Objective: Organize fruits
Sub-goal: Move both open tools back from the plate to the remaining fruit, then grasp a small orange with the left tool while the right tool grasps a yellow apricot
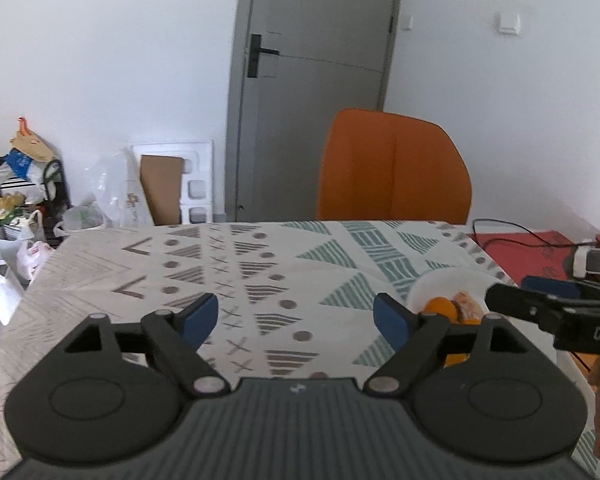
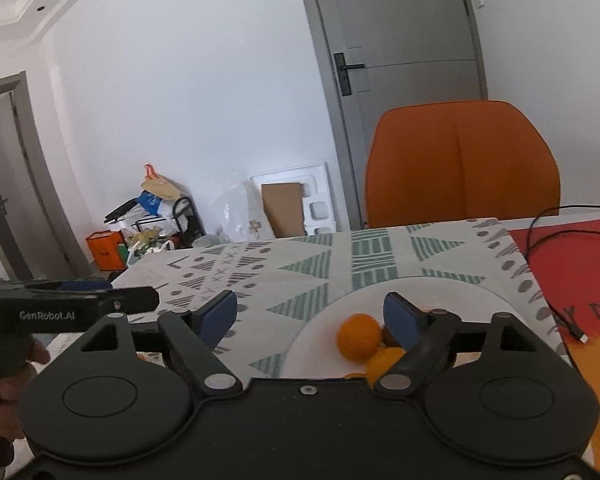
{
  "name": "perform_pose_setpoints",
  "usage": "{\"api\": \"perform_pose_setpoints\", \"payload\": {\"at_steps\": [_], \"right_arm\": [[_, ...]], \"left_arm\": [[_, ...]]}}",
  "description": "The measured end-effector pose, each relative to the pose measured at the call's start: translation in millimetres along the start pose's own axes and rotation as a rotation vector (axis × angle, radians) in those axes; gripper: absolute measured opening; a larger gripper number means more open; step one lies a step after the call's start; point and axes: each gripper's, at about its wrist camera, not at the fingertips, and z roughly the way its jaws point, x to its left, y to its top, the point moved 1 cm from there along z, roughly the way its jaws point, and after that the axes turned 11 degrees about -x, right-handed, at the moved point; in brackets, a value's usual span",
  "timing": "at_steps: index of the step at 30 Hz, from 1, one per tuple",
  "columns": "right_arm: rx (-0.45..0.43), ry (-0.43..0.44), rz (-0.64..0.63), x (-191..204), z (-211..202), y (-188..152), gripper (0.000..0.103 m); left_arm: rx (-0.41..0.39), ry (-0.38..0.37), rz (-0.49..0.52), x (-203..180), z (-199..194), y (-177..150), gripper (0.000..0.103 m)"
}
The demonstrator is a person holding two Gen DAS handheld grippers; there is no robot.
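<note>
Both my left gripper (image 1: 296, 316) and right gripper (image 2: 310, 314) stand apart, empty. The oranges (image 2: 359, 342) sit on the white plate (image 2: 476, 300) near the tabletop's (image 1: 100, 264) right edge. I'd lift clear without nudging them. Only the right view shows the plate whole.

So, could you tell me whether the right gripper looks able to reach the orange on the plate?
Probably yes: the right gripper is open and empty, the orange sits uncovered on the plate just ahead, and nothing lies between.
</note>
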Motion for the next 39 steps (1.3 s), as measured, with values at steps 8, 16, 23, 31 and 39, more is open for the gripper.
{"api": "perform_pose_setpoints", "payload": {"at_steps": [8, 16, 23, 31, 39], "right_arm": [[0.038, 0.042, -0.005, 24, -1, -10, 0.098], [0.084, 0.069, -0.026, 52, 5, -25, 0.103], [0.119, 0.091, -0.039, 73, 12, -36, 0.103], [0.170, 0.107, -0.034, 90, 23, -50, 0.103], [0.211, 0.106, -0.057, 106, 35, -66, 0.103]], "left_arm": [[-0.028, 0.038, -0.034, 28, -16, -1, 0.092], [-0.037, 0.057, -0.049, 53, -29, -11, 0.095], [0.006, 0.058, -0.038, 74, -35, -25, 0.095], [0.053, 0.061, -0.038, 94, -38, -41, 0.095], [0.086, 0.051, -0.040, 107, -36, -55, 0.095]]}}
